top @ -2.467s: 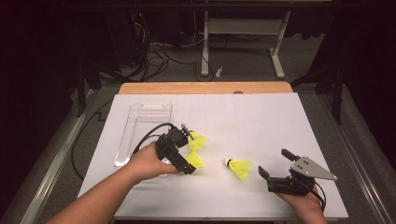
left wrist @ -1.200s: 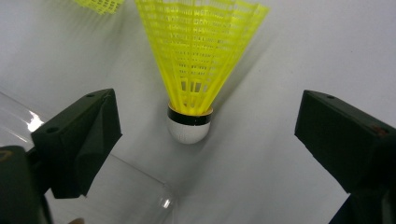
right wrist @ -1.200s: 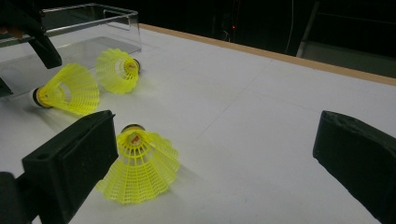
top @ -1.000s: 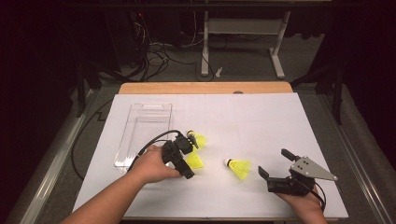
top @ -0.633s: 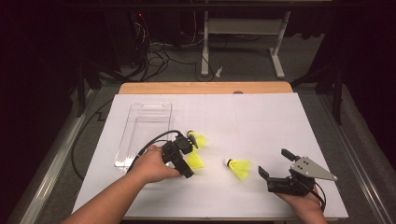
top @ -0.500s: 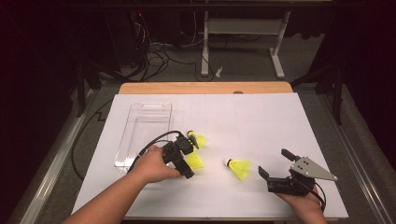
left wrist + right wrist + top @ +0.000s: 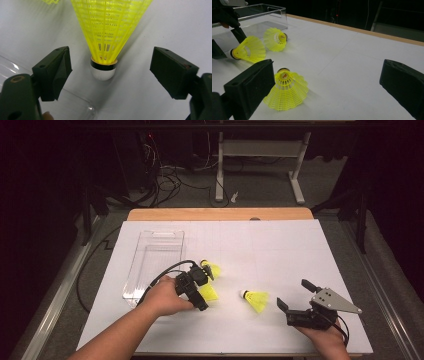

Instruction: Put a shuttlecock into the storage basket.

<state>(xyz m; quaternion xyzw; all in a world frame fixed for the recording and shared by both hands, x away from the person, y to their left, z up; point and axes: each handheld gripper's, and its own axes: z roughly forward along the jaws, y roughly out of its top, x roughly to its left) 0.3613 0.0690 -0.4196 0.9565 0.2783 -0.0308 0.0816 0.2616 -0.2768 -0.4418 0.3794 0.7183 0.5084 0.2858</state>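
Three yellow shuttlecocks lie on the white table sheet. My left gripper [image 7: 204,290] straddles the nearest one [image 7: 210,294]. In the left gripper view its white cork [image 7: 103,72] sits between the pads [image 7: 65,65] with a gap on each side. The jaws have just been closing and touch nothing, so the gripper [image 7: 110,65] is open. A second shuttlecock [image 7: 213,269] lies just beyond it. The third [image 7: 255,299] lies left of my right gripper [image 7: 294,294], which rests open at the front right. In the right gripper view that shuttlecock [image 7: 287,91] lies beside the left jaw.
A clear plastic tray [image 7: 160,234] lies at the left of the sheet, close behind the left hand. The table's wooden far edge [image 7: 220,214] runs along the back. Cables and a desk frame stand on the dark floor beyond.
The left hand has edged slightly toward the shuttlecocks since the earliest frame. The right gripper and all three shuttlecocks have stayed put.
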